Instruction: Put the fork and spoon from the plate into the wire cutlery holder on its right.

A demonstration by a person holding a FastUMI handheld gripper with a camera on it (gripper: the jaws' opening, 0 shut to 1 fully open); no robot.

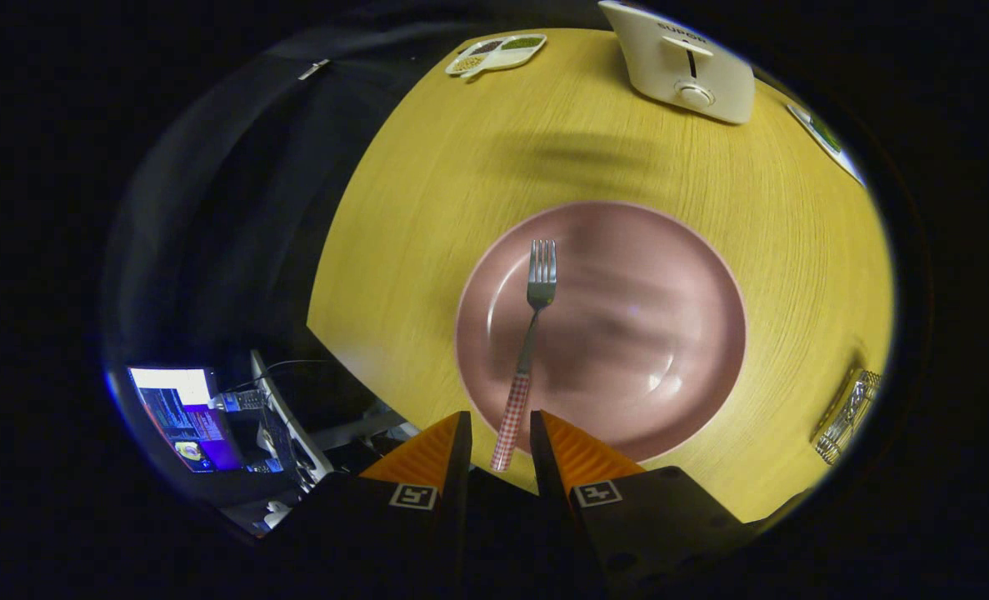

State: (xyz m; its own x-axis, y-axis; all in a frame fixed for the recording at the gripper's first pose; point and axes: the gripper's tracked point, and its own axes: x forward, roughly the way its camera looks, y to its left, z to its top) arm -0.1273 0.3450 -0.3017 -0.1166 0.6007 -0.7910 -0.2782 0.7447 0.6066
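Pink plate (694,250) on the yellow wooden table (427,208), and on it lies the fork (532,333) — its checked handle end sits right between the gripper (501,433) fingers, tines pointing straight away from them. The long axis runs almost dead along the gripper's own line of sight, leaning a touch to the right as it goes outward. The fingers are parted with a narrow gap, the handle tip inside that gap; whether either one touches it I cannot tell, and they do not look pressed onto it. No spoon to be made out on the plate. The wire cutlery holder (848,417) stands off to the right of the fingers, beyond the plate's rim. By my reading, the coming move is to close on that handle end, lift, and swing right.
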